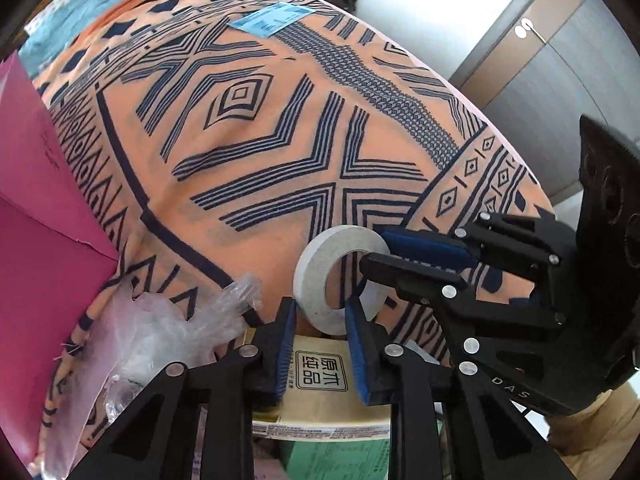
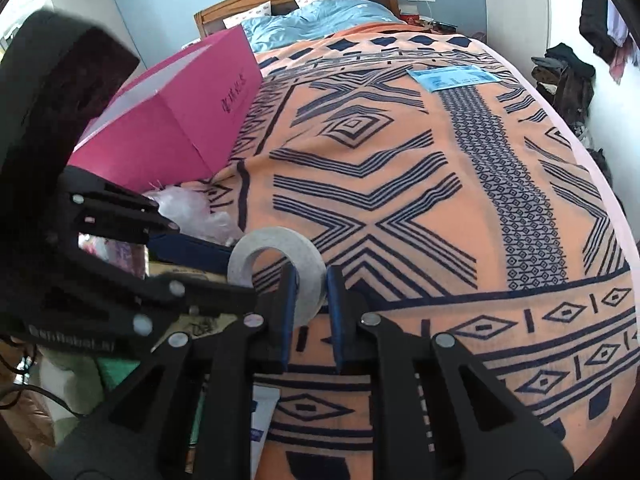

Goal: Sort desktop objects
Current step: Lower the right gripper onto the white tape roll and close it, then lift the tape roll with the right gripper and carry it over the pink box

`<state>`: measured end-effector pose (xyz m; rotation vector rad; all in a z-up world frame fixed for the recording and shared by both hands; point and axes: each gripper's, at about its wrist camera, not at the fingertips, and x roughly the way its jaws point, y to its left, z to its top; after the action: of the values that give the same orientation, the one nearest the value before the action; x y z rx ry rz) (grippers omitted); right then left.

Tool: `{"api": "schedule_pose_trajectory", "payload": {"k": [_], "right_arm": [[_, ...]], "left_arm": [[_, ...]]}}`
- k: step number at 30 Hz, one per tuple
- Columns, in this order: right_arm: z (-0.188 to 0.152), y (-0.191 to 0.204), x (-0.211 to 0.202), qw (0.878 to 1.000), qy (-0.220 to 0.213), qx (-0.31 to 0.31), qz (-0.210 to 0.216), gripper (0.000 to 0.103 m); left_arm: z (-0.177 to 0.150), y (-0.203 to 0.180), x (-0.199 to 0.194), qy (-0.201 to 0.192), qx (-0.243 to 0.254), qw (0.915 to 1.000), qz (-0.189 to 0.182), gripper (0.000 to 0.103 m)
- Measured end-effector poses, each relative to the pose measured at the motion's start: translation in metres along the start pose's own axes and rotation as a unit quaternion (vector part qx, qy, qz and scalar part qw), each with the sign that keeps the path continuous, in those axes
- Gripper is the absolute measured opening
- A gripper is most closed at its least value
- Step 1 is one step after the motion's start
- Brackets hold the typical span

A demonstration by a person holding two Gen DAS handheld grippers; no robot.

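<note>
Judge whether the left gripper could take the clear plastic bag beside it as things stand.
Probably not yet. The left gripper is shut on the tape roll, which the right gripper also clamps. The plastic bag lies close beside it with nothing between, so once freed, the way looks open.

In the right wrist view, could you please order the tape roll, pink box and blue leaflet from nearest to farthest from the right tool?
1. tape roll: between the right tool pads.
2. pink box: upper left.
3. blue leaflet: far across the blanket.
</note>
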<state>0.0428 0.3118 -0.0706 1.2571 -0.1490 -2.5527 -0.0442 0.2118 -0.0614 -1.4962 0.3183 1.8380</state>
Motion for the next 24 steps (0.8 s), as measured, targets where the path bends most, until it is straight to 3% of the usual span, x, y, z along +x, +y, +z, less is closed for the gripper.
{"api": "schedule_pose_trajectory", "payload": {"k": [9,24], "right_arm": [[0.0,-0.005,0.002,1.0,0.011,0.013,0.013,0.02],[0.026,0.03,-0.029,0.998,-0.037,-0.028,0.037,0.02]], "left_arm": [[0.001,-0.006,-0.008,-0.022,0.002,0.9996,0.019,0.019],[-0.016,0.007,-0.074,-0.111,-0.025,0.9931,0.029,0.018]]}}
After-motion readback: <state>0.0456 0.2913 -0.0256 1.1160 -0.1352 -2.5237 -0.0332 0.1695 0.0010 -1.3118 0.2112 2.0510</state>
